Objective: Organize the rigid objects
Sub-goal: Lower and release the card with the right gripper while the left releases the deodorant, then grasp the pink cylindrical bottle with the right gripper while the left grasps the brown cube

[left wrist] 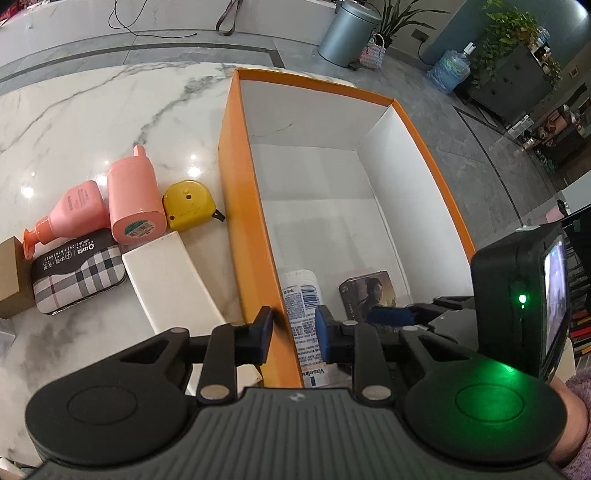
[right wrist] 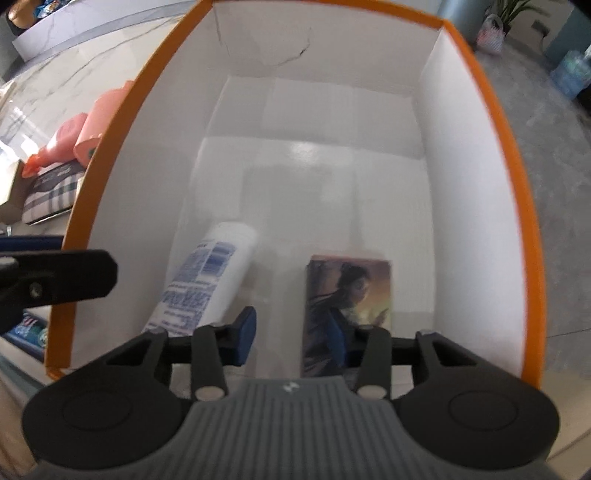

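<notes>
An orange box (left wrist: 243, 184) with white inner walls (right wrist: 476, 155) stands on the marble table (left wrist: 92, 122). On its floor at the near end lie a white Vaseline bottle (left wrist: 301, 295) (right wrist: 218, 266) and a small picture box (left wrist: 369, 291) (right wrist: 349, 291). My left gripper (left wrist: 293, 332) straddles the box's left wall, one finger outside and one finger (right wrist: 66, 275) inside, shut on that wall. My right gripper (right wrist: 291, 336) hangs open inside the box above the picture box's near left edge, with nothing between its pads; its blue pad (left wrist: 391, 316) shows in the left wrist view.
Left of the box lie a pink bottle (left wrist: 135, 199), a pink pump bottle (left wrist: 72, 214), a yellow tape measure (left wrist: 186, 205), a white box (left wrist: 166, 277), a plaid case (left wrist: 79, 277) and a brown carton (left wrist: 9, 277). A bin (left wrist: 347, 33) stands on the floor beyond.
</notes>
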A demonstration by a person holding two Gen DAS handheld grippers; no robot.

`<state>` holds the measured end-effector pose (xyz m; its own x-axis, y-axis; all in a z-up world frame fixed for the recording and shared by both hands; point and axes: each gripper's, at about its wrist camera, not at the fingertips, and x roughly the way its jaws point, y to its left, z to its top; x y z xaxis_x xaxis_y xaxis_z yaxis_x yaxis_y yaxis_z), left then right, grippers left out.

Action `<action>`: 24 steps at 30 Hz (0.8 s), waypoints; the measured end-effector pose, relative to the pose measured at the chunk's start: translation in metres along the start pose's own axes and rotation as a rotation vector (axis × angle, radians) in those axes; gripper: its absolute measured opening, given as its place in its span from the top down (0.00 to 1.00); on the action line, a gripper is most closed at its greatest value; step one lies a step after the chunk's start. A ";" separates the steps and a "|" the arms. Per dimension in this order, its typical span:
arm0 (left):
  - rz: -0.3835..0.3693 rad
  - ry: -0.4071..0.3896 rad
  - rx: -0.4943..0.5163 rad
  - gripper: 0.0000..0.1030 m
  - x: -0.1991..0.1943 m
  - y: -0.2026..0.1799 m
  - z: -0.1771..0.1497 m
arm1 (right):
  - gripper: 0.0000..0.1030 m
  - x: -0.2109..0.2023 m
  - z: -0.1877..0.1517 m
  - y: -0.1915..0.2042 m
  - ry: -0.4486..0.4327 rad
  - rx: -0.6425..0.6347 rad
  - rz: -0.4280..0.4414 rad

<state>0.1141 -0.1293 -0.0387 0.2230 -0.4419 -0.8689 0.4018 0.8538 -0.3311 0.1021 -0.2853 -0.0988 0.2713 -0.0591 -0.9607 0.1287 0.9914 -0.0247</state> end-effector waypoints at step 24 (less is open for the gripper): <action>0.020 -0.038 0.006 0.73 -0.016 0.013 0.001 | 0.83 -0.015 -0.008 0.017 -0.017 0.044 0.088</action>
<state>0.1163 -0.1117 -0.0284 0.2641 -0.4350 -0.8608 0.4021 0.8609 -0.3117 0.0923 -0.2661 -0.0874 0.2999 0.0253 -0.9536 0.1458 0.9867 0.0721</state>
